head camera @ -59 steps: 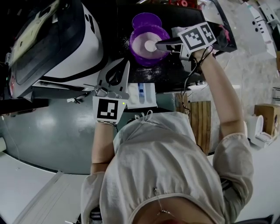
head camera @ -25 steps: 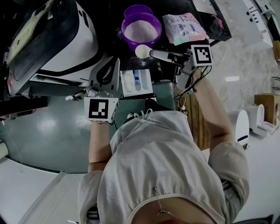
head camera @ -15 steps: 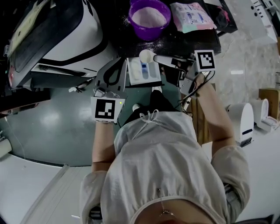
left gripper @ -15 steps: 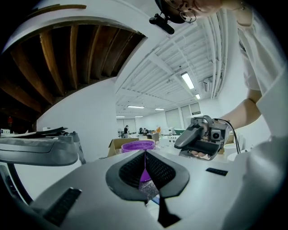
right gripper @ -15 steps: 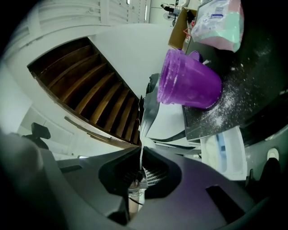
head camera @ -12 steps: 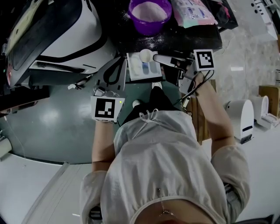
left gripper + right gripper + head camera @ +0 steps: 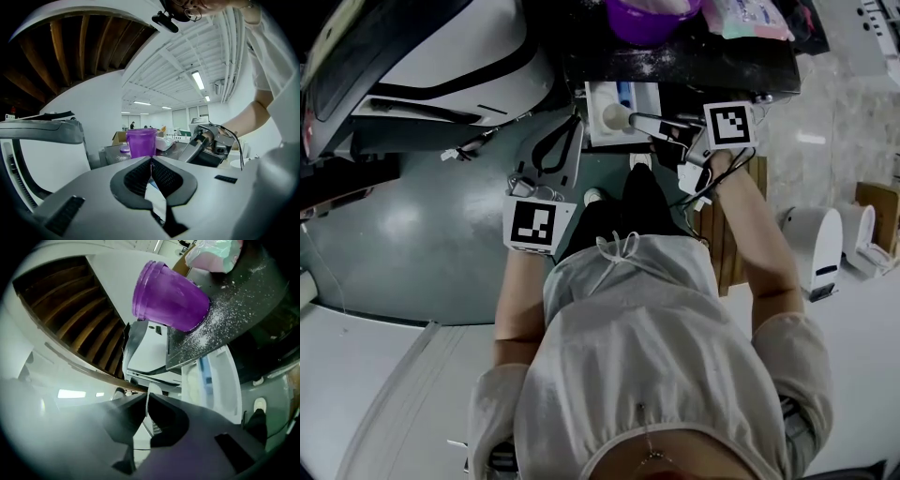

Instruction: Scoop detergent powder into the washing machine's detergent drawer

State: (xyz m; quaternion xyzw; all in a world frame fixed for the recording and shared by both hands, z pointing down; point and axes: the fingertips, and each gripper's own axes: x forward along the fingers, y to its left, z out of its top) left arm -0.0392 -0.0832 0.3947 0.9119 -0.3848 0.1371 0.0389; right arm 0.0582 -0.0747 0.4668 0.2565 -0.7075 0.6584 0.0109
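Observation:
The white detergent drawer (image 7: 623,94) stands pulled out of the washing machine (image 7: 441,56), under the black counter. My right gripper (image 7: 661,125) is shut on the handle of a white scoop (image 7: 614,116), whose bowl hangs over the drawer. In the right gripper view the handle shows as a thin white strip between the jaws of my right gripper (image 7: 146,401), with the drawer (image 7: 211,380) beyond. The purple powder tub (image 7: 642,14) sits on the counter above; it also shows in the right gripper view (image 7: 171,298). My left gripper (image 7: 576,116) is shut, its tip beside the drawer's left edge.
A pink-and-green bag (image 7: 752,14) lies on the counter right of the tub. Spilled powder dusts the black counter (image 7: 225,319). In the left gripper view, the tub (image 7: 140,143) and right gripper (image 7: 206,145) lie ahead. A wooden panel (image 7: 727,234) stands at the right.
The right gripper carried the scoop from the purple tub down to the open drawer. The left gripper stayed beside the drawer. The head view has dropped lower.

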